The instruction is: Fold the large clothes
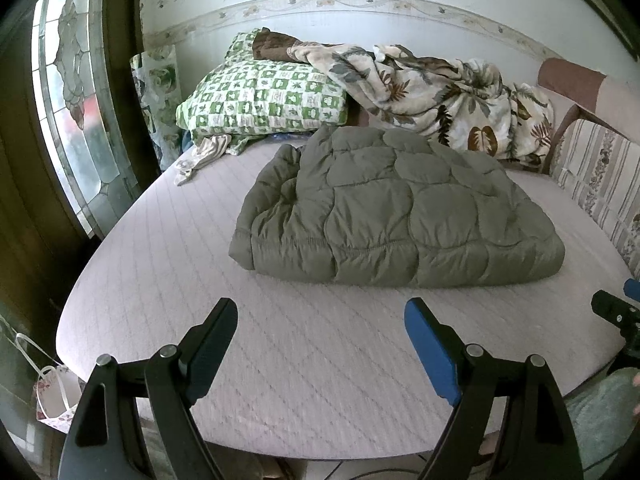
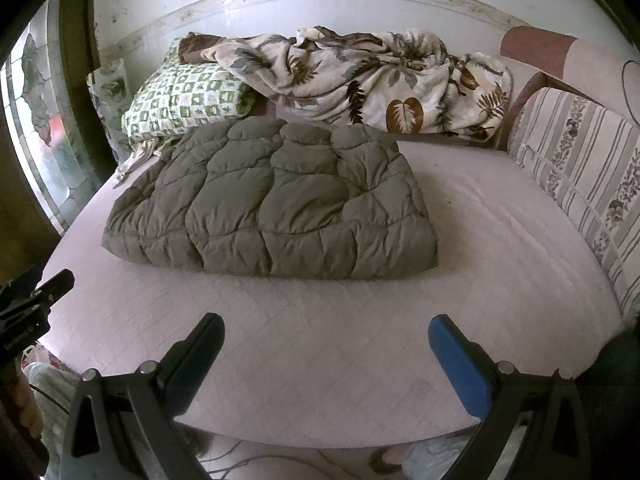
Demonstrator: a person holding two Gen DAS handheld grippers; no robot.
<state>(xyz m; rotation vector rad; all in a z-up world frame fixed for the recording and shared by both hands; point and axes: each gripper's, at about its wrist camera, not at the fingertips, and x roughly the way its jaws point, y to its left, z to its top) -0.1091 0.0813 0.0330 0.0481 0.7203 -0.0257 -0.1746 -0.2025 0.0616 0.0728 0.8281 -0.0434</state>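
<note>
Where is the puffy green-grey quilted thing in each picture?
Left wrist view: the folded quilted coat lies on the mattress, a bit right of the middle, past the open left gripper.
Right wrist view: the quilted coat lies left of the middle, past the open right gripper.
Shared landmark: the green checked pillow, behind the coat's far left corner.

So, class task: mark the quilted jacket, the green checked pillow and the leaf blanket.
Jacket [image 1: 400, 208]: left wrist view, middle of its quilted top.
Pillow [image 1: 264, 96]: left wrist view, centre of its checked face.
Blanket [image 2: 360, 76]: right wrist view, middle of the crumpled heap.
</note>
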